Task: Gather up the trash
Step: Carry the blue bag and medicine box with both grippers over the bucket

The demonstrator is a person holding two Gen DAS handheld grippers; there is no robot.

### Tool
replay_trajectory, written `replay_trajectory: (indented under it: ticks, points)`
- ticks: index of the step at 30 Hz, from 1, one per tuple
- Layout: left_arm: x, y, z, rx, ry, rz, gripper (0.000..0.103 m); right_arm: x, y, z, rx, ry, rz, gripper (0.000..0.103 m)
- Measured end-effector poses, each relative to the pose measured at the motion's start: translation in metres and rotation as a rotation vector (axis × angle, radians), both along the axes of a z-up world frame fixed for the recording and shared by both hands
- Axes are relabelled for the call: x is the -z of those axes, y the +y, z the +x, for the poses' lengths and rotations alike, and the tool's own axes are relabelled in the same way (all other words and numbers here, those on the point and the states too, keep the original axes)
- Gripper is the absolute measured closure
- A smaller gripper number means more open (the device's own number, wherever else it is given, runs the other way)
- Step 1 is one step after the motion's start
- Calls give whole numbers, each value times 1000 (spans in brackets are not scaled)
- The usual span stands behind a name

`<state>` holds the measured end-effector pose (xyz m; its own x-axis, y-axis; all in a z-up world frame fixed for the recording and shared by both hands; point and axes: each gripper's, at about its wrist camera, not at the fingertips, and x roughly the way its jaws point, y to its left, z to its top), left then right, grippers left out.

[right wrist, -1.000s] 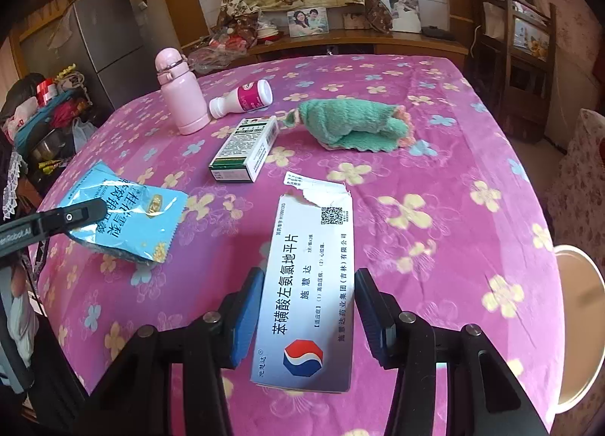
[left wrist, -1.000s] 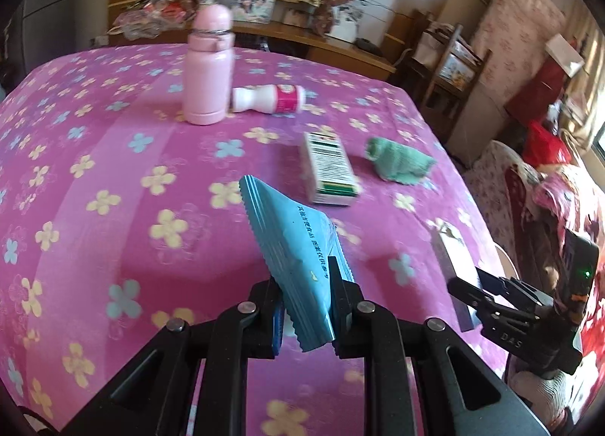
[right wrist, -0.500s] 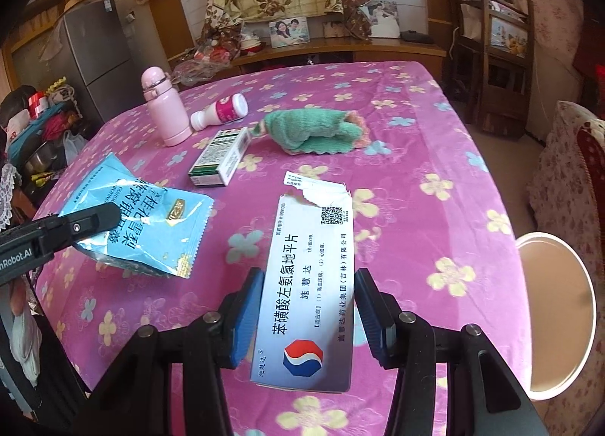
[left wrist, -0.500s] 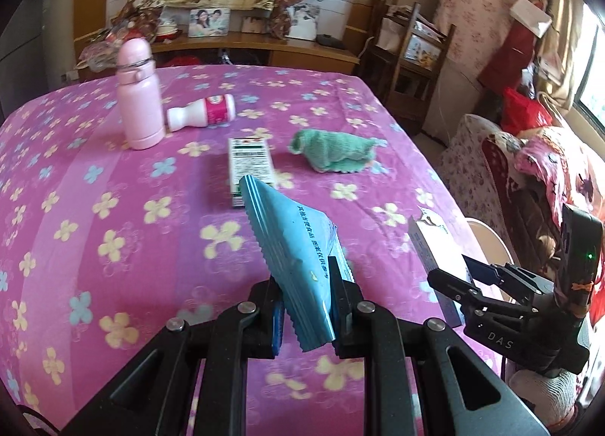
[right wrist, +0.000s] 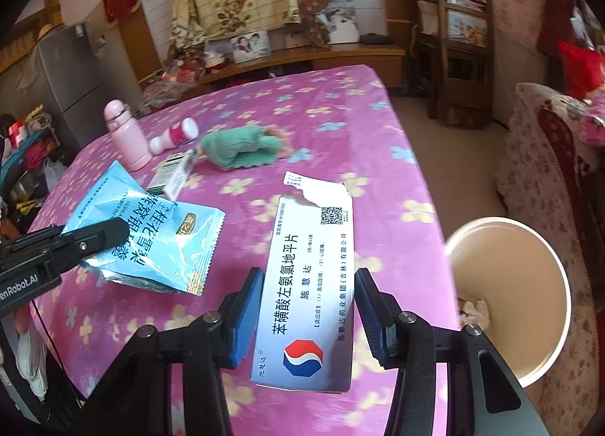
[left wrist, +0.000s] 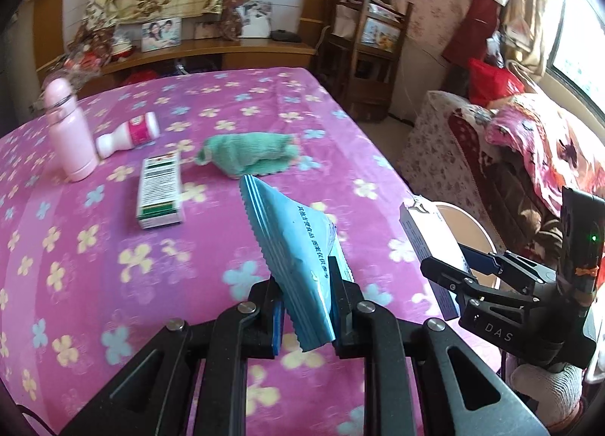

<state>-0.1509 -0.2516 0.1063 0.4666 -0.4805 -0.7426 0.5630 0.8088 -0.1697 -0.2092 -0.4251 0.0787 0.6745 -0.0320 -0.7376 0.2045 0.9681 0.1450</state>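
- the left gripper (left wrist: 304,307) pinches a blue snack packet (left wrist: 298,250) between its pads, held edge-up above the table (left wrist: 211,247).
- the right gripper (right wrist: 308,313) clamps a torn-open white medicine box (right wrist: 314,277) by its long sides, raised over the table's near right edge.
- just off that edge, a round beige bin (right wrist: 506,300) stands on the floor, some scraps inside.
- farther back on the pink flowered cloth lie a green-and-white box (left wrist: 159,190), a crumpled green cloth (left wrist: 249,154), a tipped white bottle (left wrist: 128,133) and an upright pink flask (left wrist: 70,129).
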Motion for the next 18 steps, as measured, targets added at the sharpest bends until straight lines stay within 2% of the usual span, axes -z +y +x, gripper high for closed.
replay_trajectory:
  ticks: [18]
  points:
    - [-2,-127,-33,180,-22,8,83,9,-120,-63,209,25,3,51]
